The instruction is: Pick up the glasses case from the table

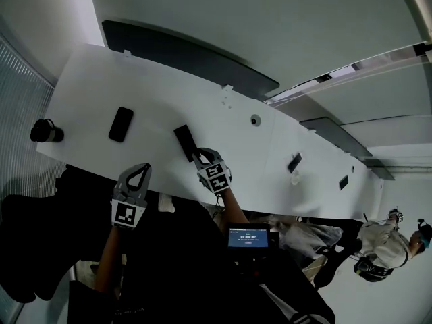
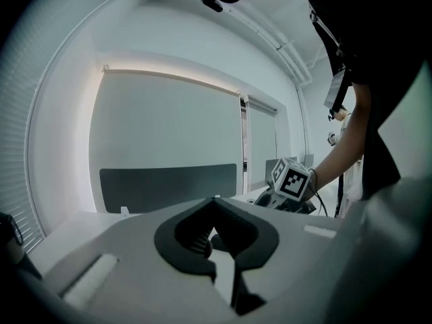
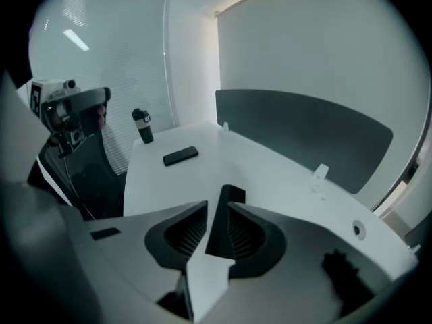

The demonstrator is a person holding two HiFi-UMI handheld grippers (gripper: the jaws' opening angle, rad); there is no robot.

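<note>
The glasses case [image 1: 183, 142] is a long dark box lying on the white table [image 1: 135, 86] near its front edge. My right gripper [image 1: 200, 155] is tilted down over the case's near end. In the right gripper view the case [image 3: 221, 225] runs lengthwise between the jaws of the right gripper [image 3: 217, 202], which stand a little apart beside it, and I see no squeeze on it. My left gripper [image 1: 142, 167] hovers off the table's front edge, left of the right one. In its own view the left gripper [image 2: 212, 200] is shut with nothing in it.
A flat dark slab [image 1: 121, 124] lies left of the case, and a black bottle [image 1: 46, 132] stands at the table's left end. A dark divider panel [image 1: 189, 59] lines the far edge. Small dark items [image 1: 295, 162] lie further right. A lit screen [image 1: 248, 236] sits below the table edge.
</note>
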